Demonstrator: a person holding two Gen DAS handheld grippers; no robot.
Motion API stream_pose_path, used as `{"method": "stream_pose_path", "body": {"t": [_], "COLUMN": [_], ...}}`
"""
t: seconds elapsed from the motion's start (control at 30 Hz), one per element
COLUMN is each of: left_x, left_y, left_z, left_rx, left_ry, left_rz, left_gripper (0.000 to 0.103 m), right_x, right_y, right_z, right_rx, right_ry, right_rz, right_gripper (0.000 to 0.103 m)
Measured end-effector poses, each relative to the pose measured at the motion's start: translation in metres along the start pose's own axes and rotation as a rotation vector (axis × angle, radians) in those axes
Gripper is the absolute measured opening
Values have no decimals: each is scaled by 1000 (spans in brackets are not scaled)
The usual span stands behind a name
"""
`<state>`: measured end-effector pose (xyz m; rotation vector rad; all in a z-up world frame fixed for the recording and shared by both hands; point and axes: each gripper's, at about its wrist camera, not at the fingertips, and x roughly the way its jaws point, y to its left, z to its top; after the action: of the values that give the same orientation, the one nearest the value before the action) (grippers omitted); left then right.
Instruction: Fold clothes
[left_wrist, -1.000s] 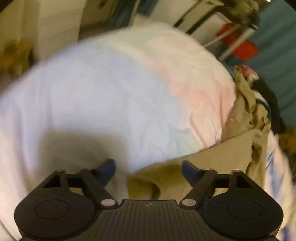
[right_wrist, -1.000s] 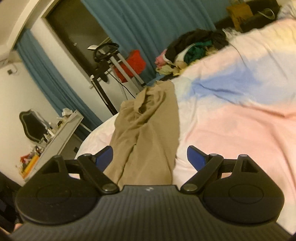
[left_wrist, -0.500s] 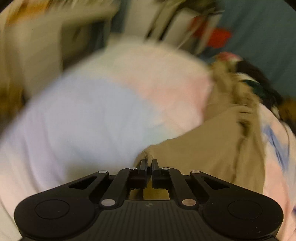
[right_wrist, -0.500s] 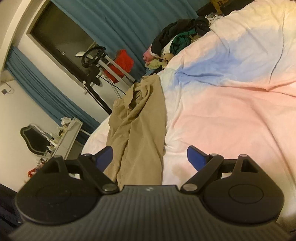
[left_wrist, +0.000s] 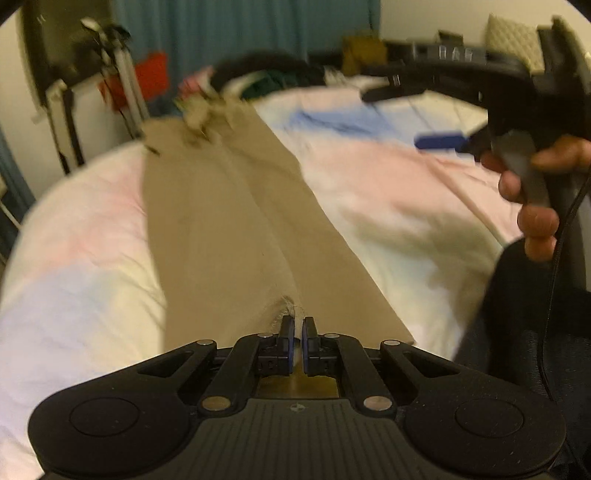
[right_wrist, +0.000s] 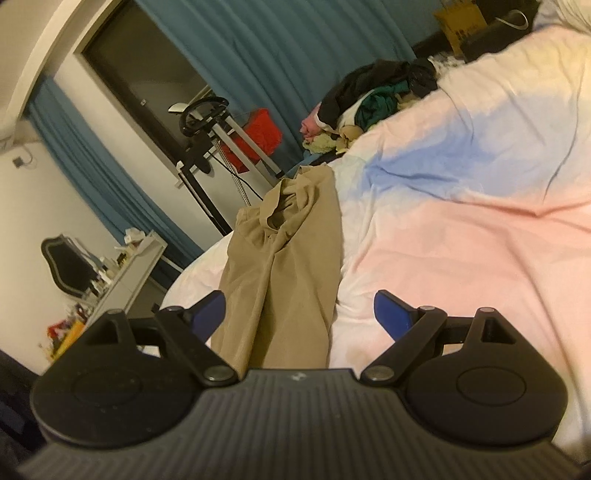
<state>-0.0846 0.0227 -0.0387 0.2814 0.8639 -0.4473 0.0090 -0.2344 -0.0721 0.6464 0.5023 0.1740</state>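
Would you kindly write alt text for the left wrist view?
The left gripper is shut on one end of tan trousers stretched along a pastel bedspread. The right gripper, open, hovers at upper right.

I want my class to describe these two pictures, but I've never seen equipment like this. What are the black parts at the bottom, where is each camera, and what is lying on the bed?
Each picture comes from a camera mounted on a hand-held two-finger gripper, looking forward along its fingers. In the left view, the left gripper is pinched shut on the near end of the tan trousers, stretched along the bed. The person's hand holds the other tool at the right. In the right view, the right gripper is open, holding nothing. A clothes pile sits at the bed's far edge.
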Motion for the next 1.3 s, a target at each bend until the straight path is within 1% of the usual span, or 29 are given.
{"method": "stream_pose_path", "body": {"t": [0.07,0.13,0.2,0.3,0.33,0.37,0.43,0.47,0.5,0.53,0.57,0.67,0.8,0.87,0.97,1.03,1.1,1.17,1.23,1.3], "left_x": [-1,-7,-14,-8,-5,-4,0,3,7,10,13,20,21,24,30,36,40,45,54,69], "left_y": [5,8,12,15,20,26,36,42,49,56,63,88,121,135,153,163,169,173,177,184], "left_z": [2,5,7,21,28,34,42,46,48,48,46,40,26,19,15,17,19,21,22,22], "left_rx": [-24,-47,-73,-115,-137,-161,-204,-226,-248,-273,-304,-406,-545,-607,-694,-732,-752,-747,-739,-762], "left_ry": [1,-27,-64,-115,-136,-161,-206,-224,-237,-242,-236,-204,-184,-186,-190,-192,-210,-238,-241,-224], "left_rz": [-35,-46,-53,-36,-16,11,63,86,96,92,85,64,93,93,90,99,123,145,155,137], "left_gripper": [28,55,67,74,78,80,80,80,80,80,80,80,82,82,82,82,82,82,82,82], "right_x": [-3,-5,-6,-2,1,4,10,13,16,19,22,37,72,93,140,180,223,267,304,335], "right_y": [3,5,7,10,12,14,17,18,18,19,21,29,52,64,82,92,101,107,109,111], "right_z": [1,1,1,0,-1,-1,-2,-2,-2,-2,-2,-2,7,14,32,43,52,59,63,62], "right_rx": [-23,-48,-64,-80,-92,-105,-128,-134,-139,-148,-164,-222,-297,-327,-358,-366,-372,-380,-389,-428], "right_ry": [-10,-26,-35,-26,-17,-8,10,17,24,31,38,66,97,110,117,123,139,145,146,141], "right_rz": [1,0,6,35,40,45,54,56,58,56,47,27,34,43,65,81,79,24,-40,-102], "right_gripper": [89,89,89,89,82,72,71,67,62,52,49,49,50,51,51,51,51,53,53,52]}}
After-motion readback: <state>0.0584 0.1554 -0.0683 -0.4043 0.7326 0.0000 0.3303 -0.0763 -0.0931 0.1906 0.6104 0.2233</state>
